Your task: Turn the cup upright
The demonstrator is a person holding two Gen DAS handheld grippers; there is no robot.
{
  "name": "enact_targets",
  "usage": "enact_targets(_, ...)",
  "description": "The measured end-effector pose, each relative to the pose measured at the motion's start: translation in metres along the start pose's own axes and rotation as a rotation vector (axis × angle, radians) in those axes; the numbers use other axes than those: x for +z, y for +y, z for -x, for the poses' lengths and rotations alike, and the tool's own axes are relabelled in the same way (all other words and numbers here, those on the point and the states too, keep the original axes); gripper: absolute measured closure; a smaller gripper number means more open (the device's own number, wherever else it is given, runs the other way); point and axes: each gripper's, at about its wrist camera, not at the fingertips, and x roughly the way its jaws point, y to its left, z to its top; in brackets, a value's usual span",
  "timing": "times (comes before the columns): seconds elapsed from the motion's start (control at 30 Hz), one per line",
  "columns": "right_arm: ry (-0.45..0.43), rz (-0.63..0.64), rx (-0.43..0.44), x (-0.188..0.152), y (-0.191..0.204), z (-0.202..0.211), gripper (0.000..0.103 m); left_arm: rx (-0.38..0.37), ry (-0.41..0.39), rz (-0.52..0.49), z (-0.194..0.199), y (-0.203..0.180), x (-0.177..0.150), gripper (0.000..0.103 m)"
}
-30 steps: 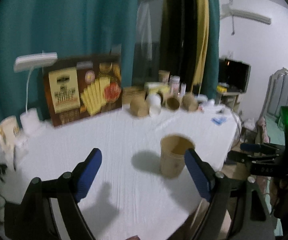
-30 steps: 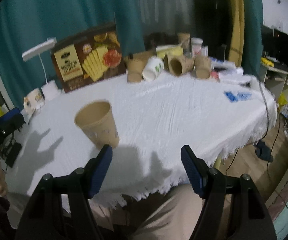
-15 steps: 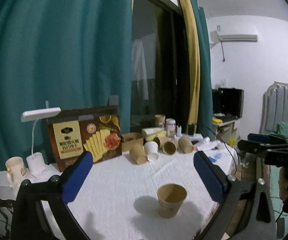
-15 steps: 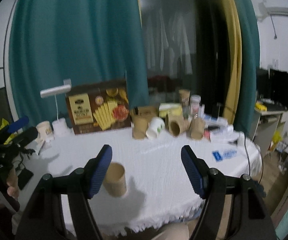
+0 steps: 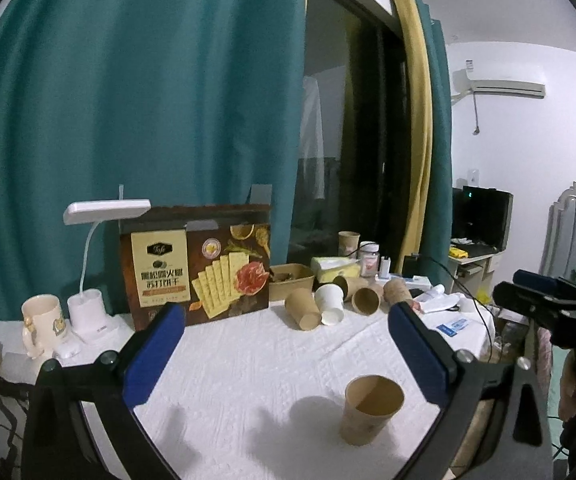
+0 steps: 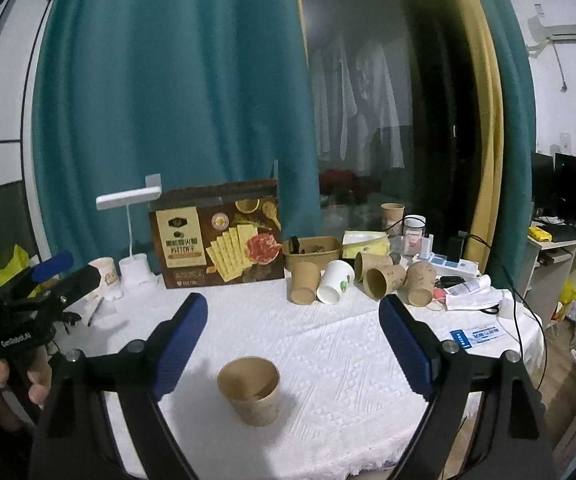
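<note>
A white textured cloth is covering the table [image 6: 328,344], and a teal curtain [image 6: 168,100] is hanging behind it in both views.

The left tool [image 5: 286,352] is standing wide, its blue pads [image 5: 154,354] spread across the lower frame with nothing between them; its jaws have just been opening. The right tool [image 6: 294,344] is also standing apart with nothing gripped, its jaws having just been opening too.

The brown paper cup [image 6: 250,390] is sitting upright on the cloth, mouth up, in the lower middle of the right wrist view, low between the pads and touching neither. In the left wrist view the same cup [image 5: 372,408] is sitting at lower right, just below the right-hand pad.

Farther back, a cracker box [image 6: 218,236] is standing against the curtain, a white lamp [image 6: 130,200] is rising to its left, and a cluster of paper cups [image 6: 362,276] is lying to its right, some tipped on their sides.
</note>
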Motion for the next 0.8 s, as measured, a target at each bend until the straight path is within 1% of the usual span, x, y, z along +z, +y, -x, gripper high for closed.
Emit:
enact_targets(0.13,0.013,0.000,0.008,-0.0035,0.0017,-0.0045,0.017,-0.014,0.014,0.013,-0.0037,0.0025,-0.0043,0.001)
enact_targets(0.8,0.025,-0.005,0.012,-0.0084,0.0000,-0.0069,0.017,-0.013,0.017,0.015,-0.0033,-0.0001,-0.0068,0.001)
